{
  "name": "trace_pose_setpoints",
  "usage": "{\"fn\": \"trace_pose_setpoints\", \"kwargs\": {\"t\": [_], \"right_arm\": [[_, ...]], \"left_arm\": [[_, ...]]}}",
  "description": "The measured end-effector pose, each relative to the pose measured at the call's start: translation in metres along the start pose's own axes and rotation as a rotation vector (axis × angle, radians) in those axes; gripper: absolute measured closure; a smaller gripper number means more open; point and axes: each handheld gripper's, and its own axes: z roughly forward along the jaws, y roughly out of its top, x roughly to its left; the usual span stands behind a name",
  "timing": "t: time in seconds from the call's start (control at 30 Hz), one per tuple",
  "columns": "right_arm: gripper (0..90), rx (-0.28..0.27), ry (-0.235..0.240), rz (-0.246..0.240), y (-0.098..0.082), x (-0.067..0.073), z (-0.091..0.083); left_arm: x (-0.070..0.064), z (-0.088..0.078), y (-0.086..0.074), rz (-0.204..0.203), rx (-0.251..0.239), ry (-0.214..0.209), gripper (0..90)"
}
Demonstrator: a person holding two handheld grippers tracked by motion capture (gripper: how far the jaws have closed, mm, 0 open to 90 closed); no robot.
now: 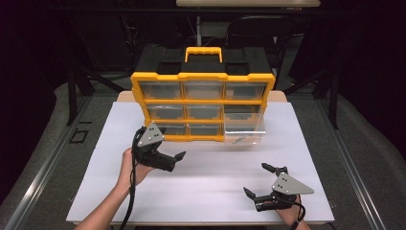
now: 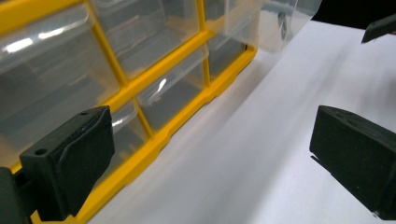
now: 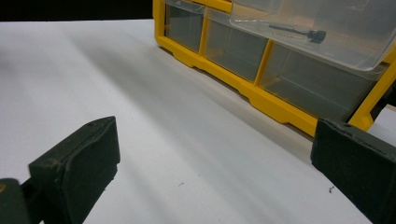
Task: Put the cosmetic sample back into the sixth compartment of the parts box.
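Right hand-held gripper (image 1: 264, 180) released over the white desk (image 1: 206, 191), left hand-held gripper (image 1: 178, 158) released too — yellow organizer (image 1: 203, 103) just ahead of it, clear drawer (image 1: 244, 129) pulled out, screw (image 3: 299, 32) inside.

Glossy yellow plastic on organizer frame (image 1: 203, 101) ahead of both grippers; clear, shiny plastic on pulled-out drawer (image 1: 244, 128). Matt white, smooth tabletop (image 1: 206, 187) under them. Matt black, slightly grainy pads (image 2: 86, 158) on left gripper (image 1: 168, 158).
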Motion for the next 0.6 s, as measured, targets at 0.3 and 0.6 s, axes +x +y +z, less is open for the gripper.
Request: {"fn": "trace_pose_setpoints", "kwargs": {"t": [0.3, 0.6], "right_arm": [[0.8, 0.004, -0.001, 0.002, 0.000, 0.000, 0.000], [0.8, 0.006, -0.001, 0.002, 0.000, 0.000, 0.000]], "left_arm": [[-0.004, -0.015, -0.037, -0.033, -0.008, 0.046, 0.1], [-0.001, -0.031, -0.072, -0.101, -0.053, 0.097, 0.1]]}}
